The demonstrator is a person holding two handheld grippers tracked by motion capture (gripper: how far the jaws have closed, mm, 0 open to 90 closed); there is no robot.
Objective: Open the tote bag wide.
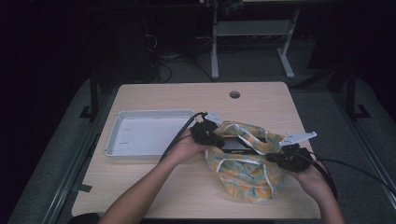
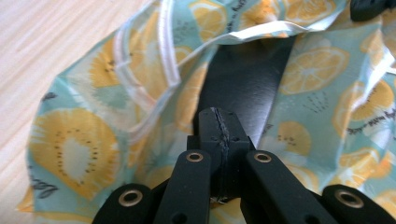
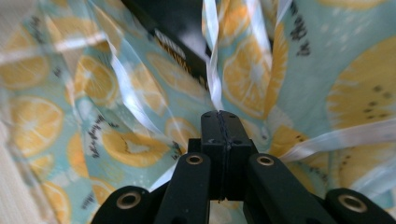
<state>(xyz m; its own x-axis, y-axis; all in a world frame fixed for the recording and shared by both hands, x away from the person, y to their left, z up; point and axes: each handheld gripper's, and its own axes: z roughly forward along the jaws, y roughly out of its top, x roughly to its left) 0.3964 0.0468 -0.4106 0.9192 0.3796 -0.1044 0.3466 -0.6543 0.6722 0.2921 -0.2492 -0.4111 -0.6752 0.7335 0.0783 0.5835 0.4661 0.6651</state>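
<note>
Fruit-print bag [image 1: 245, 165] lies on the counter [image 1: 187, 191], black box [image 1: 240, 145] inside. Left claw [image 1: 215, 140] at its ten o'clock, right claw [image 1: 273, 156] at three, both closed, probably pinching the rim.

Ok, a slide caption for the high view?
Both grippers, left and right, shut at a lemon-print bag beside a white tray.
</note>
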